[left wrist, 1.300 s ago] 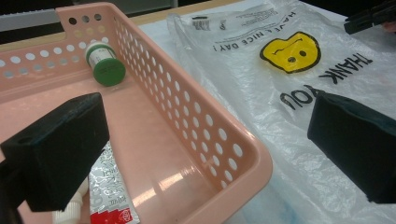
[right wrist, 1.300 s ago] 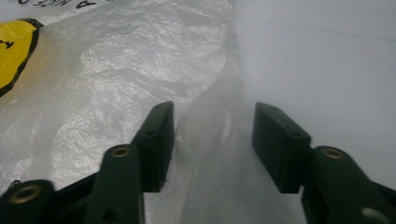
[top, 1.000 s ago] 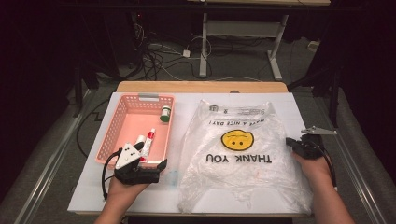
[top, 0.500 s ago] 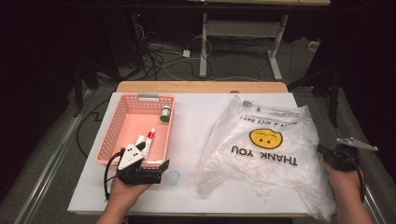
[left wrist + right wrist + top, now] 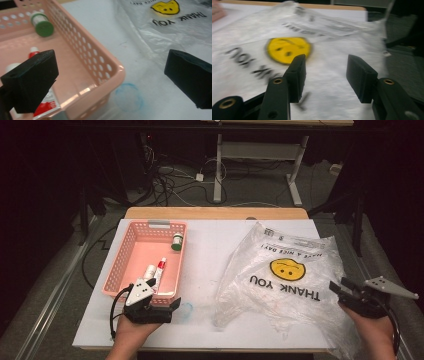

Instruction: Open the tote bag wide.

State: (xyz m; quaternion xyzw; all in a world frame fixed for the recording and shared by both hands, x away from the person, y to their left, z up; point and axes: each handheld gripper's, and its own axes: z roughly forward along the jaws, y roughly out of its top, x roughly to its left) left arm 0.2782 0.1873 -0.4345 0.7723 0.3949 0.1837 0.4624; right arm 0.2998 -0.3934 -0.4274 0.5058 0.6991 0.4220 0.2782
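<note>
Plastic bag [image 5: 287,275] lies under right gripper [image 5: 325,75], jaws apart; left gripper [image 5: 112,77] jaws spread wide

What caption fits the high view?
Open left gripper by pink basket; open right gripper over plastic bag.

So there's a white table [image 5: 210,255] with a wooden back edge. On it: 1 pink basket [image 5: 131,251] at left, 1 clear plastic bag [image 5: 285,285] at right, and a faint blue ring mark [image 5: 186,310] between.
</note>
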